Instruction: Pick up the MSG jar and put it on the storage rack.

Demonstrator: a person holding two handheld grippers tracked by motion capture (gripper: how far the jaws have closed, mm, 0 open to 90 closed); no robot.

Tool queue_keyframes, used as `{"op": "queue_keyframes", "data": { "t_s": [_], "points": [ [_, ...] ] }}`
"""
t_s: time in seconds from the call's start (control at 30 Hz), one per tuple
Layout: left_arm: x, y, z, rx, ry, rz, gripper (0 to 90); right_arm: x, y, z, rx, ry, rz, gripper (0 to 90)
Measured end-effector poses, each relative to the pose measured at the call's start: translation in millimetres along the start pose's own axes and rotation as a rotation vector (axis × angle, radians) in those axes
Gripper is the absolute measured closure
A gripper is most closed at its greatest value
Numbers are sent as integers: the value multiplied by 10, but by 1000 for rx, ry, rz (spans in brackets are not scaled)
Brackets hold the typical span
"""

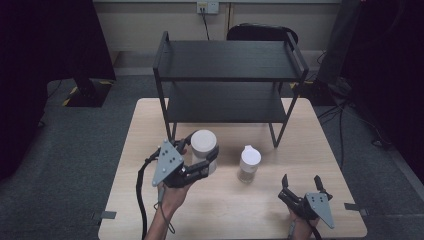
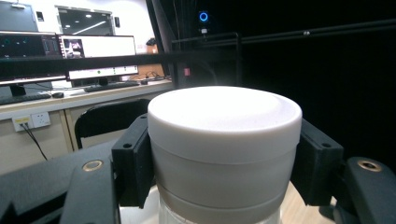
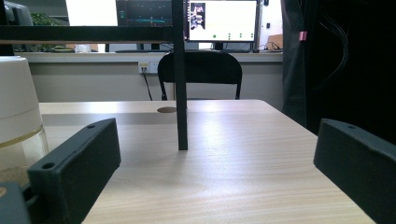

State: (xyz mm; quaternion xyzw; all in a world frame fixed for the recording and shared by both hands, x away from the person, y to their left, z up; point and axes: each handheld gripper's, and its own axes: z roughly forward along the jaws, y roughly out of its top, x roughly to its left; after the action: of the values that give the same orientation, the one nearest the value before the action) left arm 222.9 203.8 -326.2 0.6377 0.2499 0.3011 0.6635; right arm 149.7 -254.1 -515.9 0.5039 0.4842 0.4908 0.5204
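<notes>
The left tool (image 1: 202,155) pinches a white-lidded jar (image 1: 204,148), its two black jaws pressed against opposite sides of the jar just under the lid. In the left gripper view the jar (image 2: 224,140) stands upright between the jaws, its long axis vertical and the flat lid facing up. The jar is over the middle of the table (image 1: 150,150), just in front of the left legs of the black two-tier shelf (image 1: 230,80) that stands at the table's far edge; whether its base rests on the table or hangs just above it cannot be told.

A second jar (image 1: 249,163) with a white spouted cap stands upright just to the right of the first, apart from it.

The right tool (image 1: 301,187) sits near the table's near right corner, jaws spread wide with nothing between them.
</notes>
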Motion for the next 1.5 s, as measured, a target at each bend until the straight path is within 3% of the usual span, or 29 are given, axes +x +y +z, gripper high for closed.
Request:
{"op": "queue_keyframes", "data": {
  "t_s": [0.03, 0.17, 0.2, 0.33, 0.43, 0.53, 0.7, 0.83, 1.0, 1.03, 1.13, 1.27, 1.33, 1.5],
  "points": [
    [0, 0, 0, 0, 0, 0, 342, 0, 0, 0, 0, 0, 0, 0],
    [198, 248, 140, -9, -11, -18, 343, -1, 0, 0, 0, 1, 0, 0],
    [198, 248, 140, -9, -11, -18, 342, -1, 0, 0, 0, 1, 0, 0],
    [361, 527, 303, -19, -18, -25, 342, -1, 0, 0, 0, 0, 0, 0],
    [425, 634, 384, -25, -19, -33, 343, 1, 0, 0, 0, -1, 1, 0],
    [503, 865, 547, -31, 2, -47, 343, 1, 1, 0, 1, -1, 1, 0],
    [546, 1084, 708, -41, 22, -56, 343, 1, 1, 0, 1, -1, 1, 0],
    [539, 1301, 929, -38, 91, -35, 343, -1, 1, 0, 1, -1, 1, 0],
    [520, 1386, 1104, -36, 148, -15, 343, -1, 1, 1, 1, -1, 2, 0],
    [515, 1394, 1203, -33, 186, -27, 343, -2, 2, 1, 1, 0, 2, 0],
    [521, 1391, 1303, -29, 220, -46, 343, -5, 2, 0, 1, 1, 4, 0],
    [435, 1337, 1501, -27, 309, -31, 343, -5, 2, 0, 1, 2, 4, 0],
    [449, 1309, 1604, -35, 330, -52, 343, -9, 2, 0, 1, 4, 3, 0],
    [448, 1290, 1687, -33, 346, -38, 343, -14, -3, -3, -2, 4, 10, 0]
  ]
}}
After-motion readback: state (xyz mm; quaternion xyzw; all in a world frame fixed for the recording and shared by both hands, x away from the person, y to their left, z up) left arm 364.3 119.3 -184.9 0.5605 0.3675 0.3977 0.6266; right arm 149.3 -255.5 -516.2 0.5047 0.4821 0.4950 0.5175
